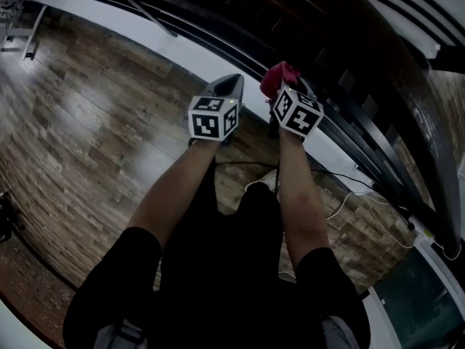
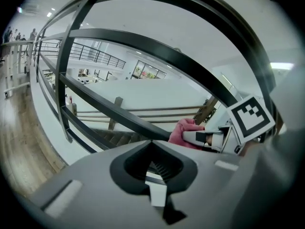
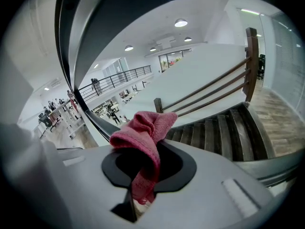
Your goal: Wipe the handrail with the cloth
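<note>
**Now: both arms out at the rail, cloth in the right jaws**

Well, starting at the left of the head view: wooden floor (image 1: 87, 122) spreads wide and bare on that side. Both forearms reach straight forward and down, side by side. The left gripper (image 1: 232, 83) points at the base of the railing, its jaws pressed together with nothing between them. Just to its right, the right gripper (image 3: 137, 199) is clamped on the red cloth (image 3: 145, 128), which bunches up above the jaw tips, up close to the dark rails. The handrail (image 1: 327, 35) sweeps diagonally across the top, so the way ahead is fenced off.

The left gripper view looks through the curved bars and catches the cloth and right gripper from the side. The right gripper view alone shows the stairs (image 3: 228, 132) dropping away beyond the cloth.
</note>
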`<state>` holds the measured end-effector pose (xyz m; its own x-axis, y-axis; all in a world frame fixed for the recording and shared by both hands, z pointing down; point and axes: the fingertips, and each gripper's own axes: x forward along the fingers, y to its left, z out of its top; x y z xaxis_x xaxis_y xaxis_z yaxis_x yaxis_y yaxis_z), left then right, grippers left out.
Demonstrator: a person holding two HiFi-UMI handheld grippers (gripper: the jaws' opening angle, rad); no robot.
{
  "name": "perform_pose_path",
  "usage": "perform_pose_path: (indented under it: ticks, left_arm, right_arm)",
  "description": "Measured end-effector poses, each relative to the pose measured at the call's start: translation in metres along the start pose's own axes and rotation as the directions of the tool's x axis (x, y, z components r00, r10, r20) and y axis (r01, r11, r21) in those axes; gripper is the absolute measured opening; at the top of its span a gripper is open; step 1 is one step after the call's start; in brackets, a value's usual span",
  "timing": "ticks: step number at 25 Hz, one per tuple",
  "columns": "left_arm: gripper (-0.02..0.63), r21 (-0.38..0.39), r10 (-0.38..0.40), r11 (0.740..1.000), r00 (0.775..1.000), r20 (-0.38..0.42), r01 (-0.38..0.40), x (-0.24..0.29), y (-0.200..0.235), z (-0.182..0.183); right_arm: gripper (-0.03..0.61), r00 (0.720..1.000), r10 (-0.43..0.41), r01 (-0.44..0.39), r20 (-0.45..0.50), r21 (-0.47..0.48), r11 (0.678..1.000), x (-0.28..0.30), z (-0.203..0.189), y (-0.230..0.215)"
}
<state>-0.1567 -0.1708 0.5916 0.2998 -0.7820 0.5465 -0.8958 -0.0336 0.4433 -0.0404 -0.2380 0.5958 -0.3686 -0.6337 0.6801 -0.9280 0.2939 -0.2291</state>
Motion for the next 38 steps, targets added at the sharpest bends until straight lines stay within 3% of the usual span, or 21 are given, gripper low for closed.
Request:
perform_pose_path:
  ticks: [6,17,38]
  left_arm:
    - [0.0,0.033,-0.041,0.999,0.999,-0.017,0.041,0.007,-0.036,-0.011]
    - [0.0,0.1,-0.094,0.99,0.993,-0.067,0.1,0.021,-0.085,-0.027]
    - [0.0,0.209,-0.213,0.948,0.966,-0.149,0.242,0.047,-0.197,-0.07]
  right_arm:
    - [0.055,1.0,-0.021,0.021,-0.004,-0.021,1.0,-0.017,-0.009,-0.026]
    - [0.055,0.998,-0.07,0.07,-0.002,0.04,0.997,-0.052,-0.023,-0.082]
    - [0.055,0.978,-0.203,0.197,0.042,0.12,0.973,-0.124,-0.05,-0.191]
